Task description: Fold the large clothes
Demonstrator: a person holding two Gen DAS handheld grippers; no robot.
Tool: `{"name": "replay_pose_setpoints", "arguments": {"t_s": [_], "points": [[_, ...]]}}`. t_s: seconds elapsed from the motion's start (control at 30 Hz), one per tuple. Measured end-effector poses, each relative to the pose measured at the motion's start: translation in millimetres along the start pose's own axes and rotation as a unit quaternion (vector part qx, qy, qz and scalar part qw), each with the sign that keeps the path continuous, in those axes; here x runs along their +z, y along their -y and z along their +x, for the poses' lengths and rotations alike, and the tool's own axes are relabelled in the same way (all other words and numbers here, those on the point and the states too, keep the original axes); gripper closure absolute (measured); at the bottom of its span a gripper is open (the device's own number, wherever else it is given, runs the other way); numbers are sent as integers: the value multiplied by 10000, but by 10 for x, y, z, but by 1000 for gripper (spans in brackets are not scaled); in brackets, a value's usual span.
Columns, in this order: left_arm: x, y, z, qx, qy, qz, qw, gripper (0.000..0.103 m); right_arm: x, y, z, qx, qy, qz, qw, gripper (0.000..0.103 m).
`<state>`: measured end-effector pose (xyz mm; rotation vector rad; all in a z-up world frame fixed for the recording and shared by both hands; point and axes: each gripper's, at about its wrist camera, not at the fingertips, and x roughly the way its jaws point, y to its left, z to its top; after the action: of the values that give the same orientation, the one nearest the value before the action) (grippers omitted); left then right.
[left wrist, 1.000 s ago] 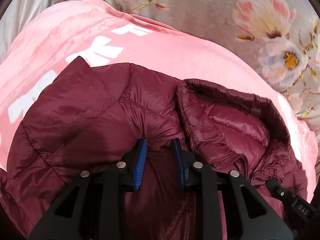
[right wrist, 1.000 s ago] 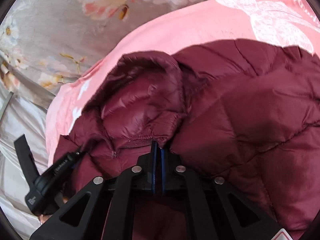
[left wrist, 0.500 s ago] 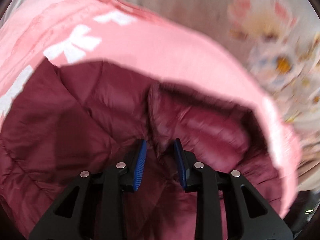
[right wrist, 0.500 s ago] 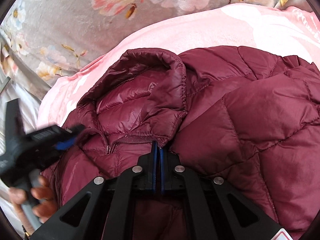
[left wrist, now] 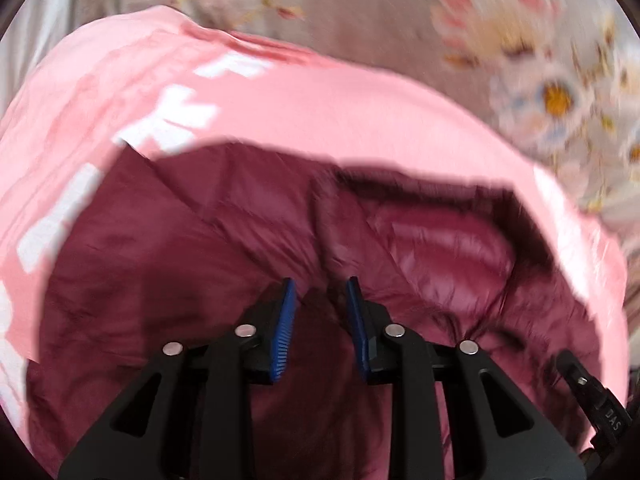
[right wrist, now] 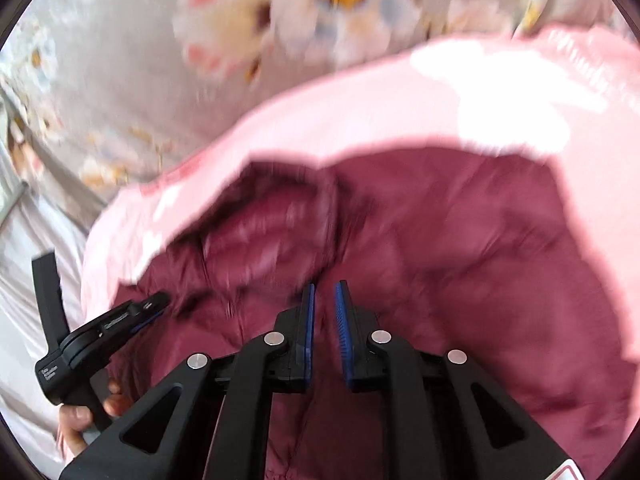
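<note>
Right gripper (right wrist: 323, 300): we see its 2 blue pads a little apart. The jaws have just been opening. Jacket cloth lies under the gap, but the pads do not press on it.
Left gripper (left wrist: 320, 298): its 2 pads are spread wider and have just opened a bit more. A fold of cloth rises between them. The picture is too blurry for us to tell if they still pinch it.
Jacket (left wrist: 200, 280): 1 dark red puffy jacket, right below and ahead of both grippers. Its long side runs left to right across our view.
Hood (right wrist: 272, 232): it lies between the 2 grippers, ahead and to the right of the left one, ahead and to the left of the right one. We judge both are about as near to it.
Pink cloth (left wrist: 320, 108): 1, under the jacket, showing past its far edge.
Flower sheet (right wrist: 240, 40): 1, farthest away.
Hand (right wrist: 86, 420): 1 in view, on the left gripper's handle.
</note>
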<state>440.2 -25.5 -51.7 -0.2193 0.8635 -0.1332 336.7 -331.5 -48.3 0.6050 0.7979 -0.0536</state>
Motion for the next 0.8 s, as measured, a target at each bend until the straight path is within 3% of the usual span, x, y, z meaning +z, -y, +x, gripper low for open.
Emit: {"name": "replay_pose_setpoints", "arguments": {"t_s": [0.07, 0.17, 0.27, 0.33, 0.43, 0.53, 0.6, 0.67, 0.8], "points": [[197, -69, -69, -66, 109, -284, 9995, 65, 198, -21, -18, 49, 213, 40, 9998, 89], [491, -112, -22, -159, 110, -874, 9960, 65, 470, -73, 153, 217, 348, 233, 9989, 89], [707, -25, 107, -15, 158, -1101, 9938, 65, 685, -118, 449, 209, 319, 487, 9981, 89], [790, 55, 258, 37, 28, -964, 9953, 65, 764, -151, 636, 39, 265, 496, 9984, 89], [796, 133, 505, 158, -273, -798, 9963, 65, 743, -208, 930, -79, -141, 271, 9995, 89], [626, 160, 651, 374, -615, -332, 9969, 65, 546, -339, 1042, -201, -584, -391, 9973, 93], [523, 127, 675, 495, -667, -69, 9965, 64, 441, -364, 1028, -527, -621, -760, 9938, 93], [437, 85, 684, 551, -658, 101, 9963, 63, 380, -307, 1027, -711, -670, -854, 9916, 102], [308, 111, 680, 740, -461, 502, 9949, 63, 347, -148, 1035, -687, -713, -673, 9928, 103]]}}
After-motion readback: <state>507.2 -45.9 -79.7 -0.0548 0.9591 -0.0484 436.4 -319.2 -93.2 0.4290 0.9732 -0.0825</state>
